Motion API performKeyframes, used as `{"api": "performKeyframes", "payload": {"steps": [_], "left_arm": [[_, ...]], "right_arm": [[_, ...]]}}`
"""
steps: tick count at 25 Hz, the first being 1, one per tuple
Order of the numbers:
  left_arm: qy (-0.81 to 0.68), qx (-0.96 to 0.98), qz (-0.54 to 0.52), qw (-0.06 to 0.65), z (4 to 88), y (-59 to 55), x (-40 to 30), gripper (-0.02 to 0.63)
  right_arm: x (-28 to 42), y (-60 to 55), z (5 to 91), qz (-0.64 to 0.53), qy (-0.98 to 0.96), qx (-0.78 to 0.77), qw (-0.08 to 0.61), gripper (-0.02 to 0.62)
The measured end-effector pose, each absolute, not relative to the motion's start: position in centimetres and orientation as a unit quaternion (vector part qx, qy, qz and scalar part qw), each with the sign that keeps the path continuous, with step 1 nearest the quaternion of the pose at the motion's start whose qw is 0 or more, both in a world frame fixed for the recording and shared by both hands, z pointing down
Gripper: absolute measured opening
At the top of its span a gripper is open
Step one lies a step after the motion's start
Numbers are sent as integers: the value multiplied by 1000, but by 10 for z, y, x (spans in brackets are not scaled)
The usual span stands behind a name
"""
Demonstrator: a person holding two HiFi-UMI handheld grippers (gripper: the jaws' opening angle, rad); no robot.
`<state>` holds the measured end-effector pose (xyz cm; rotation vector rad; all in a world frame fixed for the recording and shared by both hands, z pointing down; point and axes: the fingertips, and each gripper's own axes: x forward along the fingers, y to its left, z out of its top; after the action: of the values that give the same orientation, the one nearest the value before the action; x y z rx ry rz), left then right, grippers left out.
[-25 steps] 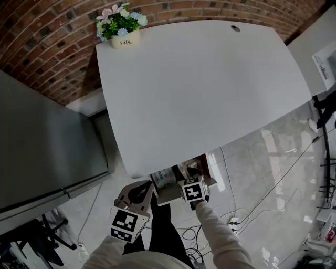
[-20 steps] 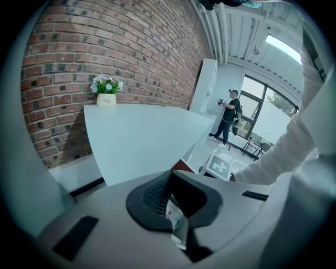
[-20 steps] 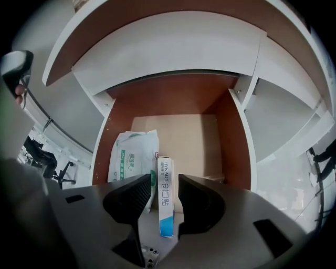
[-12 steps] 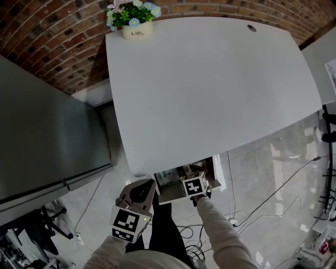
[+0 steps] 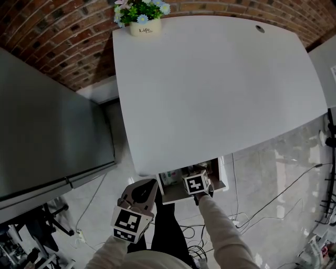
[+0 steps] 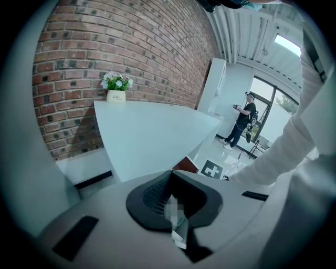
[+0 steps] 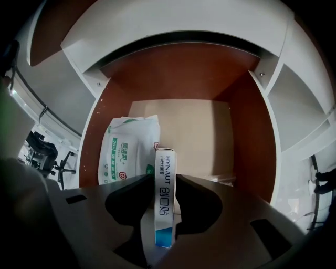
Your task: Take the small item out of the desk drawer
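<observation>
The desk drawer (image 5: 219,185) stands pulled out under the near edge of the white desk (image 5: 210,84). My right gripper (image 5: 194,174) reaches into it. In the right gripper view, a narrow white and blue small box (image 7: 165,220) stands on edge between the closing jaws of the right gripper (image 7: 165,181), and both pads touch its sides. A white and green wipes pack (image 7: 128,152) lies on the drawer's floor behind it, to the left. My left gripper (image 5: 139,193) hangs left of the drawer in front of the desk, its jaws (image 6: 170,197) together and holding nothing.
A flower pot (image 5: 143,16) stands at the desk's far corner against the brick wall. A grey cabinet (image 5: 47,131) fills the left side. Cables (image 5: 247,210) trail over the tiled floor on the right. The drawer's brown walls (image 7: 247,136) close in on both sides. A person (image 6: 242,118) stands far off.
The head view has swung, so the desk sits further right and higher in the picture. My right gripper stays in the drawer, and the left gripper keeps its place.
</observation>
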<state>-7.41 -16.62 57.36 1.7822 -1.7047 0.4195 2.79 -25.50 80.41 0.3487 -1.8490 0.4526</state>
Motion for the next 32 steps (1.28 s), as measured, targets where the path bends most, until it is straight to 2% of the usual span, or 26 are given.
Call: {"api": "performKeyframes", "payload": {"steps": [7,24,32], "left_arm": [[-649,676,158,312,573,-162,-81,17],[-630,705,153,287,563,-167,-73,18],[-616,725,149,271,549,-170,-64,18]], "right_arm": [[33,-259,809,179,-778,160,581,104],[52,-253,746,218,-792,226,523,98],[55,-243,701,226,-814,259,467,98]]}}
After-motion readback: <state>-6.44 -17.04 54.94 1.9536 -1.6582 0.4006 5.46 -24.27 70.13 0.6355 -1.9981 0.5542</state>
